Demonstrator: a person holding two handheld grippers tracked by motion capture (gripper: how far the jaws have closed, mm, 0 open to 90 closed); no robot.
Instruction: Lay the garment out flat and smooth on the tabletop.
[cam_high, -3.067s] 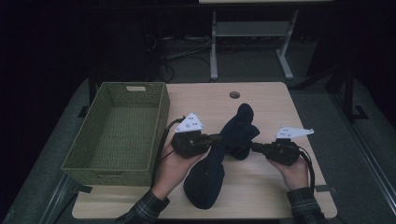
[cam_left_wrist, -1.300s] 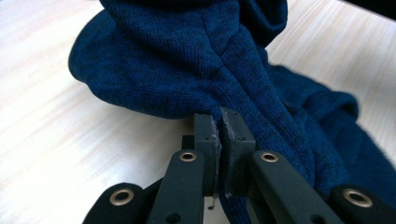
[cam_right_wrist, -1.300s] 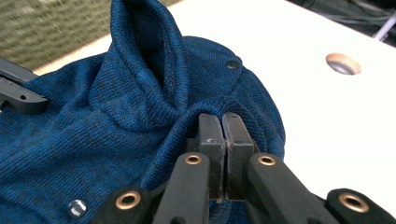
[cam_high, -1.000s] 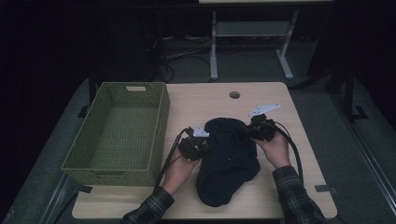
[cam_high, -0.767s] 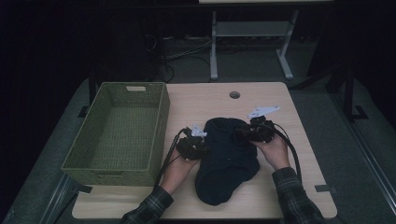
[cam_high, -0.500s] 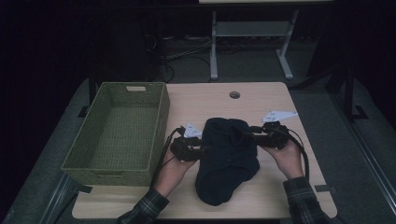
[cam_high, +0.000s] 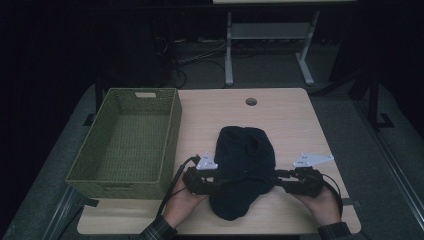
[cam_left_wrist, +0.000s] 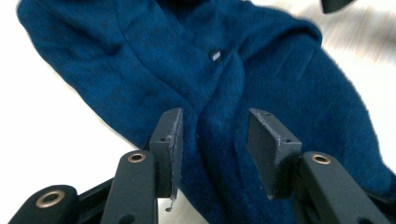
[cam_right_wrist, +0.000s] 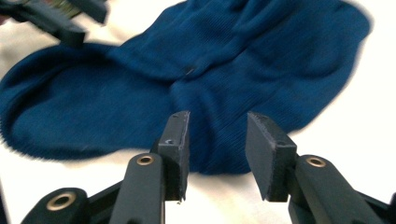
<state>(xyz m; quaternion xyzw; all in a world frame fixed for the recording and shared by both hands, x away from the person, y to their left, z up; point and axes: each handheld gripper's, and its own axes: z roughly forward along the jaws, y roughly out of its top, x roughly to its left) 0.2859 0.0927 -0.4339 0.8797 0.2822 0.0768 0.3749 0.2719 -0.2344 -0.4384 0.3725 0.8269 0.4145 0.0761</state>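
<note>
One dark blue knit cardigan (cam_high: 244, 172) lies folded into a compact bundle on the light wood surface (cam_high: 280, 110), roughly in the middle and toward the near edge. Two tongs flank it: the left tongs (cam_high: 219, 181) sit at its left side and the right tongs (cam_high: 278, 176) at its right side, each held in one hand, both pointing inward at the fabric. In the left gripper view the left tongs (cam_left_wrist: 214, 154) are apart with nothing pinched between them, the blue knit (cam_left_wrist: 261, 88) just lying beyond and under the gap; one small button (cam_left_wrist: 215, 55) shows on the placket. Same deal in the right gripper view: the right tongs (cam_right_wrist: 217, 151) stand apart, pads clear of the cloth (cam_right_wrist: 224, 70), which is spread out past them. Both sets of jaws have just been opening, and no fabric is caught in either.

One green woven basket (cam_high: 167, 145) stands on the left part of the surface, just beside the cardigan's left side but apart from it. One round cable hole (cam_high: 251, 102) sits near the far edge of the surface. Each tongs carries one grey three-cornered plate on top.
</note>
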